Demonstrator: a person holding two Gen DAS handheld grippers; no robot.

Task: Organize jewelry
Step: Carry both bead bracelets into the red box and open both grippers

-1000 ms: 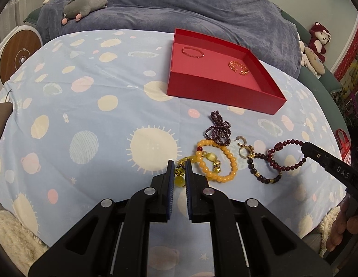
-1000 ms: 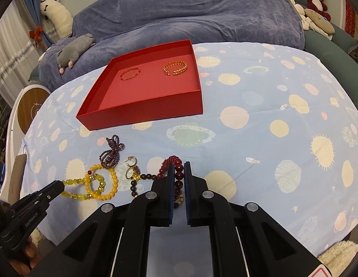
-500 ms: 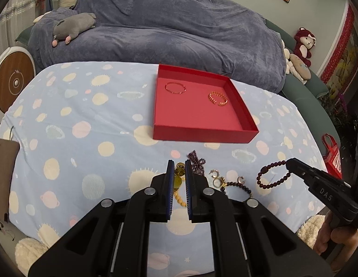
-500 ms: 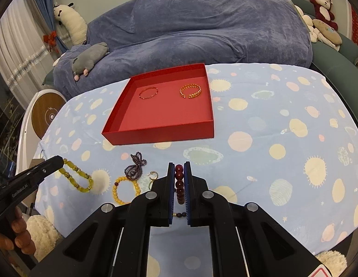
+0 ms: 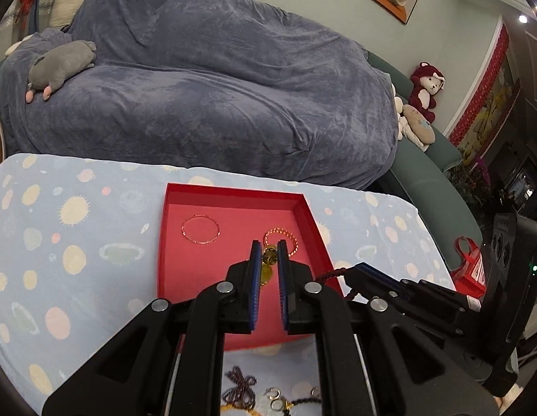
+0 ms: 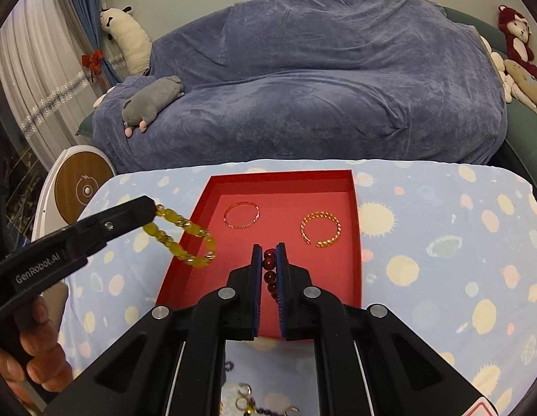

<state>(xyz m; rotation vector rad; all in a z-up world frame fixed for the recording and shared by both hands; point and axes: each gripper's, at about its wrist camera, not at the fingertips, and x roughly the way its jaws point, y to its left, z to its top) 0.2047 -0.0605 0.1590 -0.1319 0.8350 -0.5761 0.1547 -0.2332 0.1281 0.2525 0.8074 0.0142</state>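
A red tray sits on the spotted blue cloth and holds a thin rose-gold bangle and a gold chain bracelet. My left gripper is shut on a yellow bead bracelet, which hangs over the tray's left edge. My right gripper is shut on a dark red bead bracelet, held above the tray's near half; its cord shows in the left wrist view.
A dark purple bead strand, small gold rings and other loose pieces lie on the cloth in front of the tray. A sofa under a blue-grey cover with plush toys stands behind the table. A round white-and-wood device is at the left.
Both grippers have lifted their bracelets off the cloth and moved forward over the red tray. The remaining jewelry stays on the cloth, now below and behind the fingers.
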